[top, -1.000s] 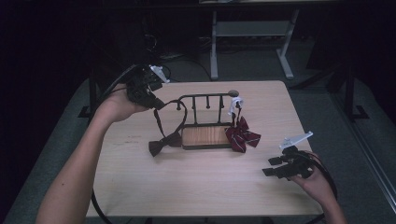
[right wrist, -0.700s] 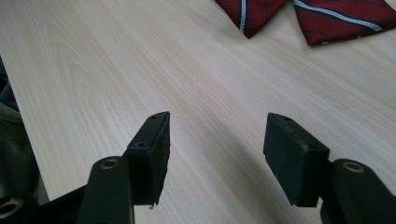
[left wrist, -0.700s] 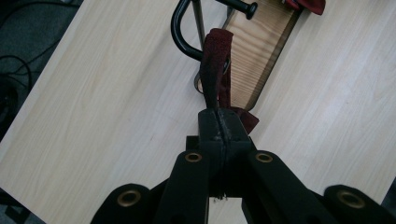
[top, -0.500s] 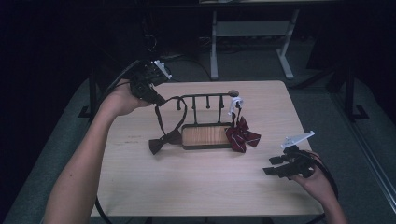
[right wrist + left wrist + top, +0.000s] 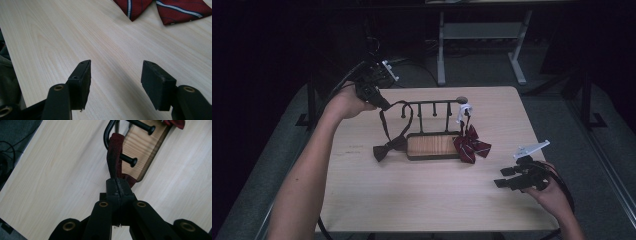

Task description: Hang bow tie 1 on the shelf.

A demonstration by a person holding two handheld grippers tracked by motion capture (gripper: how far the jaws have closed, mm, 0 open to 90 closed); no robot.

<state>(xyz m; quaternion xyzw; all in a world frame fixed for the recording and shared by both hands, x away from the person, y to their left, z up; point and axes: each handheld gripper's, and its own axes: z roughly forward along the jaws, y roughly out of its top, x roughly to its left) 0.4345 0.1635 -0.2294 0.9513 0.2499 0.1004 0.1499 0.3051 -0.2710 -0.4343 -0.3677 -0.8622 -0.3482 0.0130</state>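
Observation:
A black hook rack (image 5: 432, 104) stands on a wooden base (image 5: 432, 145) mid-table. My left gripper (image 5: 381, 103) is shut on the strap (image 5: 114, 152) of a dark bow tie (image 5: 386, 148), up at the rack's left end. The strap runs from the pads past the rack's bent end and a peg (image 5: 130, 161); the bow rests on the table by the base. A red striped bow tie (image 5: 471, 145) with a white tag hangs at the rack's right end. My right gripper (image 5: 502, 178) rests low at the table's right, open (image 5: 115, 82), with nothing between its jaws; the red tie (image 5: 180, 10) lies ahead.
The table's front edge (image 5: 437, 229) is close behind my right hand. A metal-legged stand (image 5: 482, 35) is on the floor beyond the table's far edge. Dark floor surrounds the table.
My left gripper has shifted slightly toward the far side, still holding the strap. The right gripper has stayed where it was.

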